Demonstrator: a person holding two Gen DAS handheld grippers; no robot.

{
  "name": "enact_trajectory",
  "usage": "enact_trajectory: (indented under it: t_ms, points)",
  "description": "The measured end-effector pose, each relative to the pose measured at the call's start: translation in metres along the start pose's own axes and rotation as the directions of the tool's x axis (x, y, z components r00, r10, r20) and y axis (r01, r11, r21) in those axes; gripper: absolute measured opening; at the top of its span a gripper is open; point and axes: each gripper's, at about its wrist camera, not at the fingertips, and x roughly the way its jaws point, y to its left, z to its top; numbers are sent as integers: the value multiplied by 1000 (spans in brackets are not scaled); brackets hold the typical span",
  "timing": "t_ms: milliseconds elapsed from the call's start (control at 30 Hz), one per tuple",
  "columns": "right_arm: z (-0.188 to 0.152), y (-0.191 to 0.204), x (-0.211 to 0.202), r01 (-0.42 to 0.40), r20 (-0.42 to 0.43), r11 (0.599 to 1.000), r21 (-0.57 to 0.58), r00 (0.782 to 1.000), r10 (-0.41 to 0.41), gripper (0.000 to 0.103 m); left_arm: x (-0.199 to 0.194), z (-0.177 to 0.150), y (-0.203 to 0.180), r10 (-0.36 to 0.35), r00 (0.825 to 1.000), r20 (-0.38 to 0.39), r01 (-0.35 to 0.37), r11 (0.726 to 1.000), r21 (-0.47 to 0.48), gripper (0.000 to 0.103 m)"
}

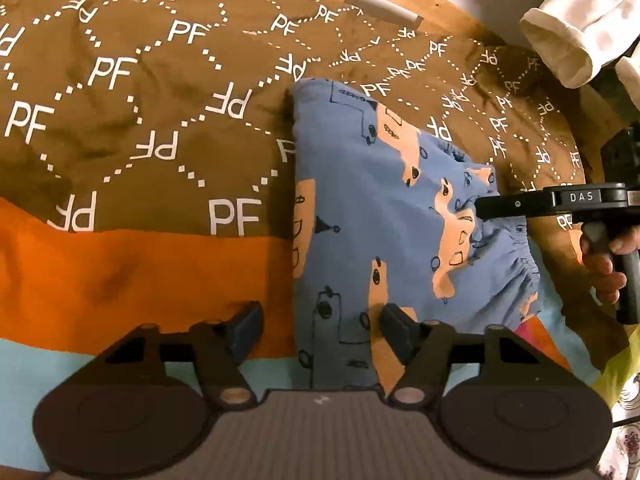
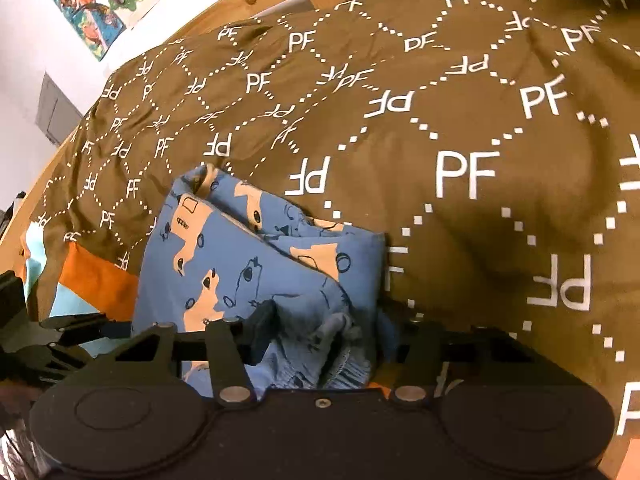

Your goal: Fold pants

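Your folded blue pants (image 1: pixel 384 208) lie on the brown bedspread (image 1: pixel 140 120). Left tongs (image 1: pixel 322 332) gape over their near edge — nothing pinched. Right tongs (image 2: pixel 324 332) straddle the bunched waistband — grip unclear.

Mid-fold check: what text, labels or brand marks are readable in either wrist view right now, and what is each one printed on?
"PF": white letters repeated across the brown bedspread, some upside down or mirrored.
"DAS": small label on the right gripper, seen from the left wrist view.
Blue pants: only printed drawings, no words.
Wall poster: any lettering too blurred to read.
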Motion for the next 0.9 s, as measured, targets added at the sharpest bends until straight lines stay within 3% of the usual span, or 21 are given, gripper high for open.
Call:
enact_trajectory:
  t_ms: [133, 367, 567, 900]
  points:
    - [-1, 0, 0, 12, 0, 999, 30, 1000, -12, 45, 1, 4, 2, -40, 998, -45, 38, 997, -60, 43]
    - [-6, 14, -4, 75, 21, 997, 5, 997, -75, 31, -1, 6, -10, 10, 998, -58, -12, 999, -36, 24]
    - [-11, 44, -5, 186, 48, 968, -168, 982, -180, 27, -2, 5, -19, 43, 998, -42, -43, 999, 12, 22]
    - [-19, 68, -13, 259, 106, 932, -252, 965, -239, 22, -5, 4, -23, 54, 998, -23, -53, 998, 42, 18]
